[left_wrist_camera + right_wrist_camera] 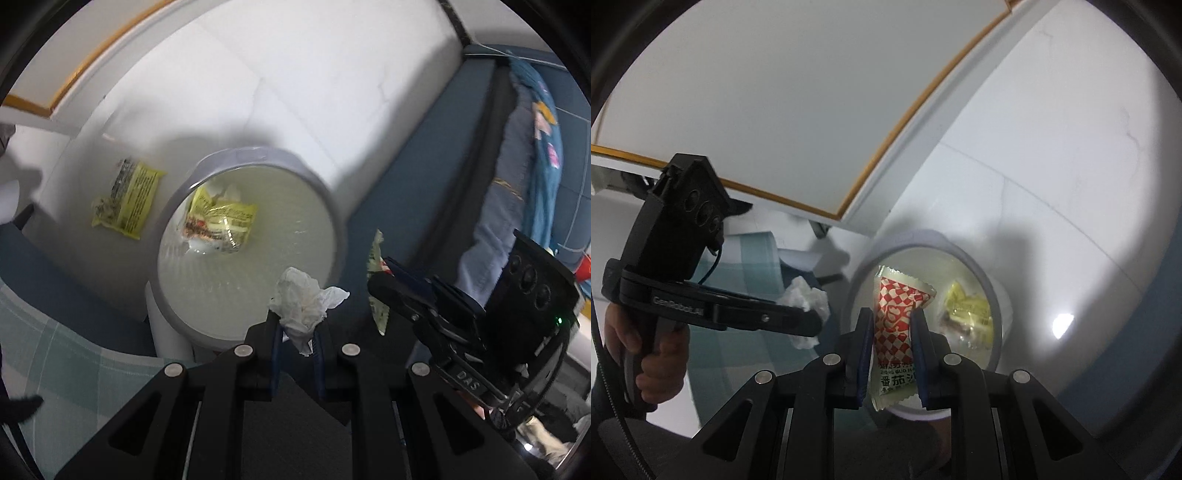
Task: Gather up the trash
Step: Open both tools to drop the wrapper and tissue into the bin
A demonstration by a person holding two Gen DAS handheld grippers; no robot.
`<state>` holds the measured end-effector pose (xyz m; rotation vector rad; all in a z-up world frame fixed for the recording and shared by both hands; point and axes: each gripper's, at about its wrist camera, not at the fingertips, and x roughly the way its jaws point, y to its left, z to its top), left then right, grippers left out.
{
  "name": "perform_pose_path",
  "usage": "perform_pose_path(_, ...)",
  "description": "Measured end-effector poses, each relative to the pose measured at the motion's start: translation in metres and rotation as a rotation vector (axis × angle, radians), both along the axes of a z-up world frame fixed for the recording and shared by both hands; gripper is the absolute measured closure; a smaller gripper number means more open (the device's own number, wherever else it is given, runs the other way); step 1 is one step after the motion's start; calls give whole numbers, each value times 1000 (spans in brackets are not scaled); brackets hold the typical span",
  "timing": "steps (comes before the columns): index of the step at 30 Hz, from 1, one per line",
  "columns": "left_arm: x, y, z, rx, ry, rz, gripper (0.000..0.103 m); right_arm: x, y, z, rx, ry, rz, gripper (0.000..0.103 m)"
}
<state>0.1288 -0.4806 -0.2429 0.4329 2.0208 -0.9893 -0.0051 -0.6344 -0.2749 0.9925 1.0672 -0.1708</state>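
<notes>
Left wrist view: the left gripper (297,334) pinches a crumpled white tissue (303,302) between its 2 blue pads, held over the near rim of the white bin (334,206), probably so that it falls inside once let go. The bin stands on the white floor (295,92) close to the edge of a blue mat (402,192). 1 yellow wrapper (218,221) already lies at the bottom of the bin; another yellow packet (127,197) lies on the floor just beside the bin's far side, not yet collected. The right gripper (380,284) hangs near the bin's rim with a sachet clamped edge-on.

Right wrist view: the right gripper (889,332) squeezes a red-and-white checkered sachet (899,314) between its pads, upright and directly above the bin's opening, seemingly ready for a drop. The left gripper, tissue in its tips, sits just outside the rim, beside a pale checked cloth (757,258).
</notes>
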Motion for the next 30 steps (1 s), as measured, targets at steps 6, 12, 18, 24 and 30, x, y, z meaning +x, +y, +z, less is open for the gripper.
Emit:
perform_pose_path(6,1,5,-27,54,11,13,93,-3,2,-31,23,49,29,84)
perform_pose_path(12,-4,9,-54,109,13,8,93,-1,10,-54,59,80,41,83)
perform_pose_path(18,-3,9,-65,130,18,25,91,2,14,-74,88,115,44,82)
perform_pose_path(24,-3,12,-79,172,9,14,87,6,22,-83,89,128,66,82)
perform_pose_path(30,5,12,-77,152,-46,52,47,7,26,-81,64,136,82,81)
